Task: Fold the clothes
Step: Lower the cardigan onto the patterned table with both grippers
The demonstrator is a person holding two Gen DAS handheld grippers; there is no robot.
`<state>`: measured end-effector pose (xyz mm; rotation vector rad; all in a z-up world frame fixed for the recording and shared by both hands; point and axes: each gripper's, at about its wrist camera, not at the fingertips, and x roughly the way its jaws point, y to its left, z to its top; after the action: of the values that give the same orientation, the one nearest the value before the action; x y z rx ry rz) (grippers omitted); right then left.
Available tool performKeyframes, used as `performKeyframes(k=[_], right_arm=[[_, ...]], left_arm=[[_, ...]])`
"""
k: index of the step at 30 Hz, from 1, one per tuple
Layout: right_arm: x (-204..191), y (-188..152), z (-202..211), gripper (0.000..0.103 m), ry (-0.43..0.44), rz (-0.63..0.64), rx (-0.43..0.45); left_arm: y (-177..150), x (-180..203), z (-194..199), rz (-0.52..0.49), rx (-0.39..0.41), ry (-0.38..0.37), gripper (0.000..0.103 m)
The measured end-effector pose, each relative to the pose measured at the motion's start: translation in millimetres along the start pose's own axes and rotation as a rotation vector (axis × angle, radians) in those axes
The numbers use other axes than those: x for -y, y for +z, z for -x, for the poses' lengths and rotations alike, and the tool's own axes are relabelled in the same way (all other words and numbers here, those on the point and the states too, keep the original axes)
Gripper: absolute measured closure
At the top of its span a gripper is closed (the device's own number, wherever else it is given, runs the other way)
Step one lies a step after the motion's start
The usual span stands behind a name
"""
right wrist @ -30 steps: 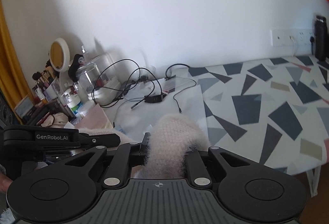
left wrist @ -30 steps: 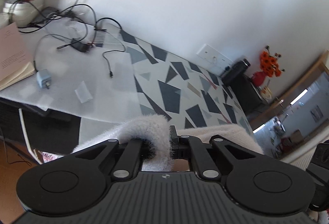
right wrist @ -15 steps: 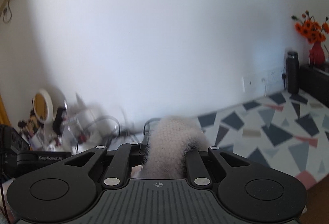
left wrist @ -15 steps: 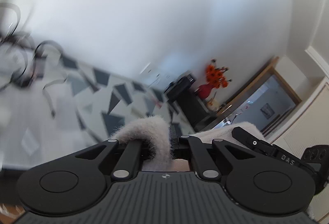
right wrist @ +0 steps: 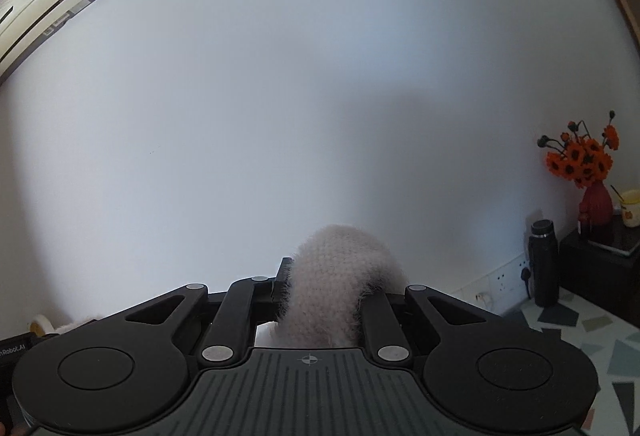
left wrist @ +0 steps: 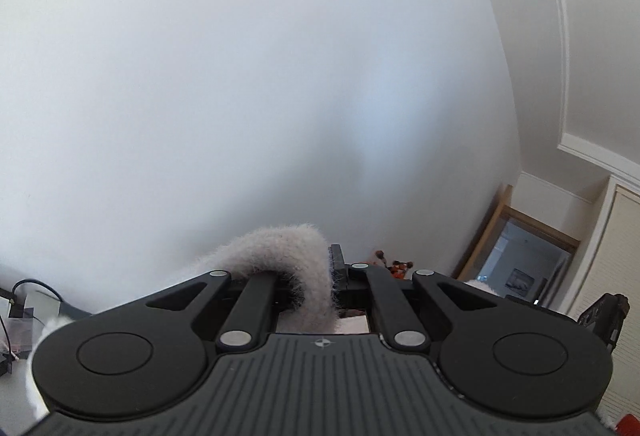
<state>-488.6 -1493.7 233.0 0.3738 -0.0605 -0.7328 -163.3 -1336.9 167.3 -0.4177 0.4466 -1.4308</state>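
Two grippers each pinch a bunch of one fuzzy pale-pink garment (left wrist: 296, 256). Left wrist view: the left gripper (left wrist: 334, 276) is clamped on a fold of the knit, raised and aimed at a bare wall; the garment's body hangs out of sight. Right wrist view: the right gripper (right wrist: 320, 284) grips another bunch (right wrist: 340, 276) likewise. Fold state cannot be judged: lifted to spread, or mid-fold. Far right, a red vase (right wrist: 596, 206) holds orange flowers (right wrist: 580, 160); a black bottle (right wrist: 543, 262) stands capped.
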Motion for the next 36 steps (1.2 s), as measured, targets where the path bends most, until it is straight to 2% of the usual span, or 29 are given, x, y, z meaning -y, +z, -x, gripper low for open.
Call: performKeyframes(k=[4, 7, 9, 12, 13, 16, 18, 21, 24, 27, 36], right_arm=[[60.6, 1.6, -36.0, 0.092, 0.058, 0.076, -0.016], [120.8, -5.9, -70.5, 0.092, 0.106, 0.122, -0.073], [167.1, -23.6, -95.9, 0.092, 0.097, 0.123, -0.169], [236.4, -50.1, -133.9, 0.092, 0.084, 0.123, -0.314], [258.0, -61.7, -145.6, 0.092, 0.076, 0.131, -0.364], [306.0, -125.7, -169.3, 0.092, 0.011, 0.239, -0.541], [328.7, -171.4, -177.8, 0.092, -0.020, 0.303, -0.648], [357.5, -228.0, -184.2, 0.092, 0.002, 0.293, -0.794], [364.4, -271.2, -173.6, 0.091, 0.054, 0.284, -0.870], [366.4, -291.7, -163.6, 0.091, 0.102, 0.321, -0.851], [378.7, -282.5, -164.4, 0.092, 0.124, 0.296, -0.854]], left_arm=[[-44.8, 13.3, -53.8, 0.021, -0.031, 0.149, 0.096], [-83.7, 22.1, -97.5, 0.051, -0.061, 0.269, 0.096], [-127.6, 19.5, -132.2, 0.137, -0.118, 0.371, 0.096], [-198.6, 8.4, -175.3, 0.266, -0.249, 0.511, 0.096], [-223.7, 4.3, -185.5, 0.293, -0.295, 0.566, 0.096], [-291.8, -5.4, -199.5, 0.337, -0.424, 0.706, 0.096], [-325.3, -16.1, -193.8, 0.350, -0.499, 0.784, 0.096], [-365.1, -32.0, -201.4, 0.380, -0.609, 0.864, 0.096], [-389.1, -24.6, -202.9, 0.341, -0.626, 0.891, 0.095], [-395.1, -9.0, -205.6, 0.278, -0.632, 0.926, 0.095], [-396.0, 10.4, -223.5, 0.225, -0.678, 0.996, 0.094]])
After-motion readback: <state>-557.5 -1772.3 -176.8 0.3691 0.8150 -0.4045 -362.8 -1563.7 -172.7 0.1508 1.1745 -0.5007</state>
